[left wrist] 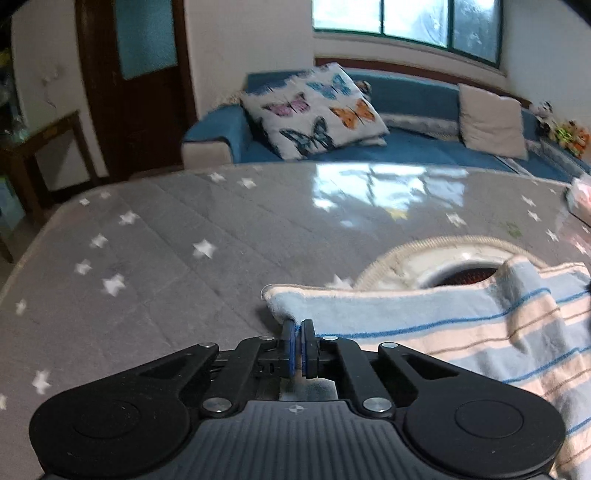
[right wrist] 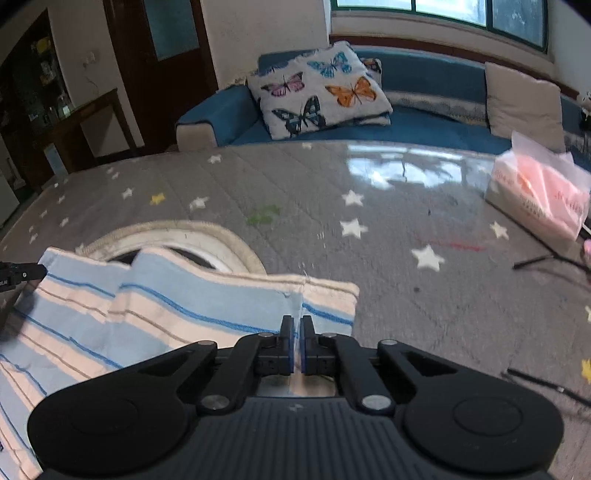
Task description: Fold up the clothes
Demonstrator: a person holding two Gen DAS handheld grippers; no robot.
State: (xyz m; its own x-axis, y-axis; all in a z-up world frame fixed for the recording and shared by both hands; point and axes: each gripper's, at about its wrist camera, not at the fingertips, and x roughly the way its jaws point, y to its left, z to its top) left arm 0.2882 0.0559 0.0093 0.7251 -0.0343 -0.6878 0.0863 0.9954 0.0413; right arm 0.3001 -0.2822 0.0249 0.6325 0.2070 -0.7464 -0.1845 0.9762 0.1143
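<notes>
Here, closest to us, the left gripper (left wrist: 297,326) has its two blue-padded fingers (left wrist: 289,345) pressed together on the left corner of a striped cloth (left wrist: 424,332), pinching the edge of the fabric. In the right wrist view we see the right gripper (right wrist: 296,325) doing the same at the opposite corner, its jaws nearly touching with the cloth's hem caught between them. The striped cloth (right wrist: 147,314), pale blue and cream with thin blue and brown lines, sags between the two grippers and drapes down towards us on both sides.

Just behind the cloth we see a round opening with a braided cream rim (right wrist: 207,230) set in the table (left wrist: 184,221), partly covered by the cloth's far edge. The table wears a grey cover dotted with white stars under a glossy sheet that mirrors the window. Farther right, a pink tissue pack (right wrist: 543,195) sits on the table, with thin dark rods (right wrist: 546,258) lying near it.

Beyond the table stands a blue sofa (right wrist: 424,125) carrying a butterfly-print cushion (right wrist: 317,92) and a plain beige cushion (right wrist: 524,103). Behind it we make out a green-framed window (left wrist: 406,22) and, to the left, a dark wooden door (left wrist: 140,74).
</notes>
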